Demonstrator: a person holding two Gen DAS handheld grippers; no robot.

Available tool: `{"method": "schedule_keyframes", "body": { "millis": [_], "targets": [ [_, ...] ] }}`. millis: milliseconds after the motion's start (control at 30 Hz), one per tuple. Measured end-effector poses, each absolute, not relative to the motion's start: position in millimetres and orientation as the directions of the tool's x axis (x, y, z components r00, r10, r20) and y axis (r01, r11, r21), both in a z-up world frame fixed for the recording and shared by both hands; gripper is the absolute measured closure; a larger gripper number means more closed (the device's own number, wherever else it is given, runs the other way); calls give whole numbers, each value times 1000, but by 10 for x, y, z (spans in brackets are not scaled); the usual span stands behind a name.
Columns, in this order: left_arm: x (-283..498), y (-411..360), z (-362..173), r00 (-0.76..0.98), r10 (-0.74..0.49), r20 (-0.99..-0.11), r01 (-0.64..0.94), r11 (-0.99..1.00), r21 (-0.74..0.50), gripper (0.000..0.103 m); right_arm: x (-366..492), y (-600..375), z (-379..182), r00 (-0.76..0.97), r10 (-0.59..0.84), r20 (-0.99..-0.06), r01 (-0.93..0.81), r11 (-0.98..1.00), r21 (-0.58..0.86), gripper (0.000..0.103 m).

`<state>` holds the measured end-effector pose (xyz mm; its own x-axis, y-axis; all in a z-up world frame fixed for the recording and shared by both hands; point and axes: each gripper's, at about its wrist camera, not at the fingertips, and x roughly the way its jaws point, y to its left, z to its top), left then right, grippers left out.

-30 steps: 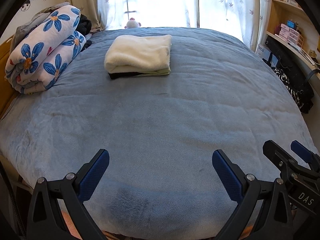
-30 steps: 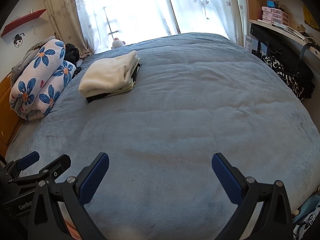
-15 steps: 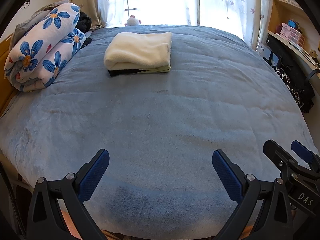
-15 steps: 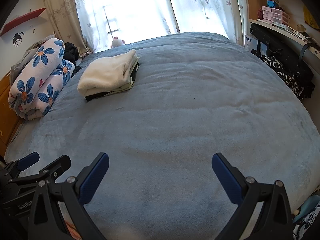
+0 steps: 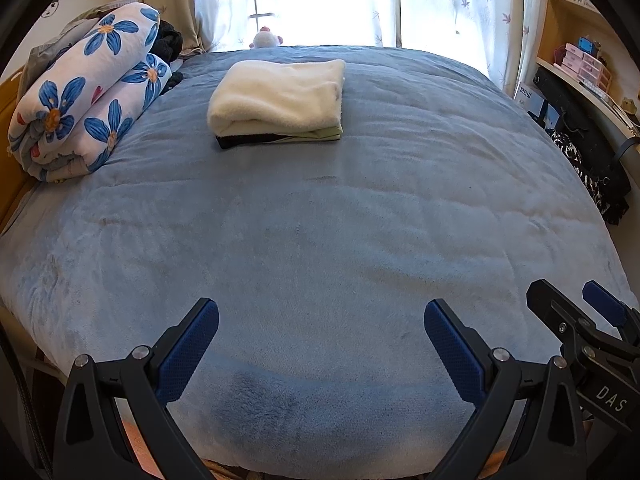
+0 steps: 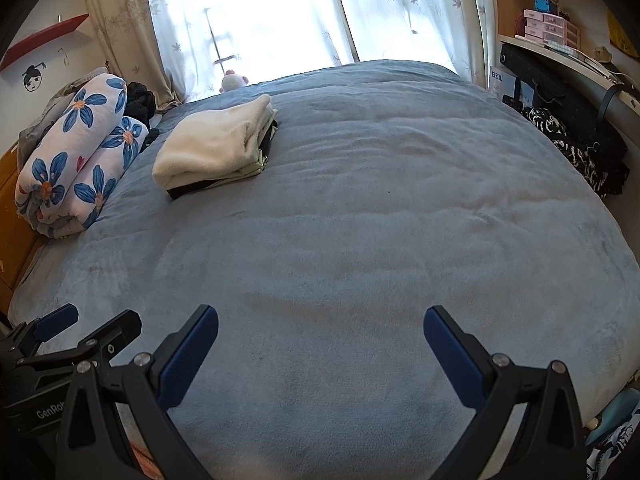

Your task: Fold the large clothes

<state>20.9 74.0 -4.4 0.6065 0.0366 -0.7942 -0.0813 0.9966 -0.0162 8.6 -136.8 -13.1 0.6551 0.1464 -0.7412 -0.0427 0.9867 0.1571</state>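
A stack of folded clothes (image 5: 280,100) with a cream fleece on top lies on the far part of the blue bed blanket (image 5: 320,240); it also shows in the right wrist view (image 6: 216,148). My left gripper (image 5: 320,332) is open and empty above the bed's near edge. My right gripper (image 6: 320,336) is open and empty, just to the right of the left one. The right gripper shows at the right edge of the left wrist view (image 5: 584,316). The left gripper shows at the lower left of the right wrist view (image 6: 80,328).
A rolled floral quilt (image 5: 80,104) lies at the bed's far left, with dark clothes behind it. A small plush toy (image 5: 266,38) sits by the curtained window. Shelves and a dark bag (image 5: 580,140) stand along the right side.
Both views have tilted slightly upward, so the folded stack and quilt sit a little lower in frame than before. Both grippers stay open and empty.
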Motion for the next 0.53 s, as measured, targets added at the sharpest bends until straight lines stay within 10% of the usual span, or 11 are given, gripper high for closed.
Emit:
{"method": "schedule_keyframes", "body": {
  "millis": [533],
  "targets": [
    [256, 763, -102, 592, 34, -806, -76, 997, -13, 1, 133, -1317, -158, 639, 143, -756, -39, 987, 154, 0]
  ]
}}
